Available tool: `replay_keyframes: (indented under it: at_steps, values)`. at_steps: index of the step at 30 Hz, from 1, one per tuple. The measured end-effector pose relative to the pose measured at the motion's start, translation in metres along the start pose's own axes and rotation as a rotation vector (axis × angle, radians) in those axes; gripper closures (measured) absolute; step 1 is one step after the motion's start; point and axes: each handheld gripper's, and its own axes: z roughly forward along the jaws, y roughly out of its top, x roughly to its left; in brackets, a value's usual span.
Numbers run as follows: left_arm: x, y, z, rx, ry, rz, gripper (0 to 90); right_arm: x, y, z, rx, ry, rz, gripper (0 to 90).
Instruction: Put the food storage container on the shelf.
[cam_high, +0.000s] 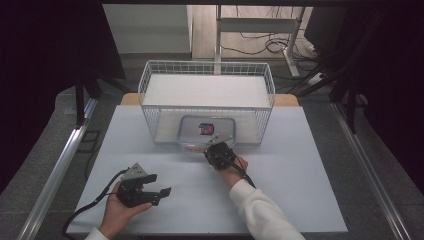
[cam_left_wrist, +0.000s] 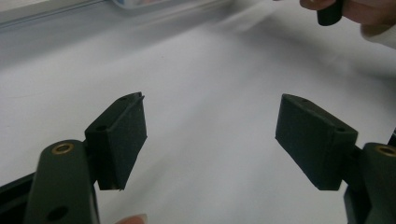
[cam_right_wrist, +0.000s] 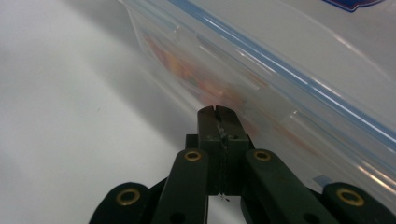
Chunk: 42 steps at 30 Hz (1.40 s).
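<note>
White sheeting covers the surface (cam_high: 150, 150), with dark curtains to either side and a desk frame and loose cables on the floor beyond.

At your left, the left hand-held gripper (cam_high: 161, 192) rests low on the surface near its front edge, jaws standing well apart with nothing between them. Its own view looks across bare white toward the far container edge and catches your right hand at the top corner.

Moving right, a white wire basket (cam_high: 150, 75) stands at the back of the surface. Half under its front side sits a clear plastic lidded container (cam_high: 192, 131) with a blue-and-red label on top, its near edge jutting toward you.

Your right hand-held gripper (cam_high: 214, 145) has its jaws pressed together, empty, tips right at the container's near wall. I judge you are in the pushing step, nudging the container back under the basket. Next, keep the tips low against the wall and push straight so the box does not swivel.

The right gripper view shows what the high view cannot: the blue lid seal (cam_right_wrist: 289, 70), orange contents blurred behind the wall. Actual contact there I cannot tell.
</note>
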Motion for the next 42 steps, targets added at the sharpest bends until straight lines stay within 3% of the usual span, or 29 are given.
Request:
replay_keyframes:
  at_steps: [16, 28, 35, 42]
  values:
    - [0.001, 0.001, -0.001, -0.007, -0.003, -0.001, 24.1, -0.029, 0.023, 0.018, -0.001, -0.117, 0.073, 88.8]
    - [0.002, 0.001, 0.0, -0.006, -0.001, -0.003, 24.0, -0.034, 0.027, 0.023, 0.0, -0.1, 0.108, 88.7]
    - [0.001, 0.001, -0.001, -0.006, 0.008, 0.0, 24.0, -0.027, 0.019, 0.0, -0.002, -0.06, 0.065, 88.6]
    - [0.001, 0.001, -0.002, -0.011, 0.018, -0.003, 24.0, -0.026, -0.014, -0.068, -0.035, 0.017, 0.04, 88.5]
